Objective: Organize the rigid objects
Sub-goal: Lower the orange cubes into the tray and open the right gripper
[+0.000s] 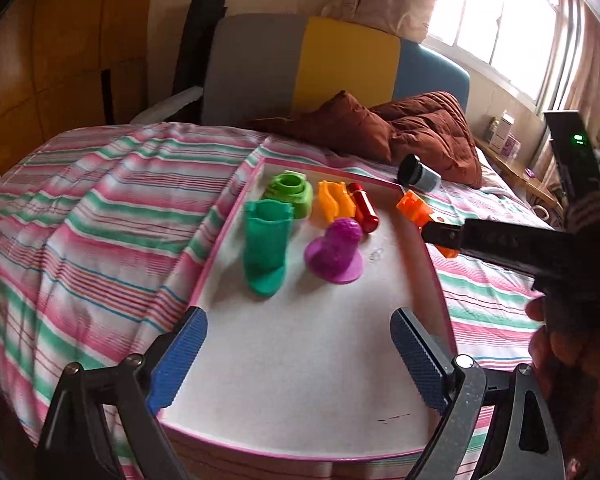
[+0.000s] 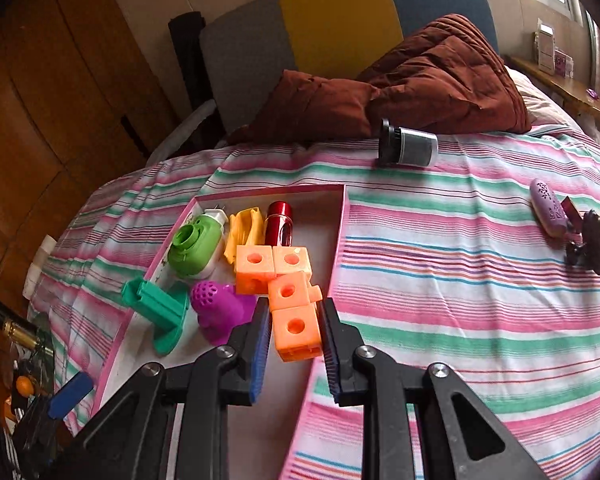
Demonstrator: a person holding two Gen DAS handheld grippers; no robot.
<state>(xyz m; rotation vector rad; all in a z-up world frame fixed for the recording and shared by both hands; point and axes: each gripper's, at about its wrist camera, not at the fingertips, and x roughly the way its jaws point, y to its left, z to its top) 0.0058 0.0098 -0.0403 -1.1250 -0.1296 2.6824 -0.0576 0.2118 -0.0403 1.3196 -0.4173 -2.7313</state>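
The right gripper clamps a chain of orange cubes over the pink-rimmed tray; a black-capped jar lies on the striped bedspread at one o'clock.

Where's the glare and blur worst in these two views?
Left wrist: window blown out upper right, striped bedspread smeared by motion blur, strong fisheye bending. Right wrist: sharper, orange block piece crisp, only slight glare top right.

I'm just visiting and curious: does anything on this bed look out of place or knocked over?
Yes. A black-capped jar lies tipped on its side on the striped bedspread, outside the pink-rimmed tray where the colourful toys sit. A purple case and a dark hair clip also lie loose, far from the tray.
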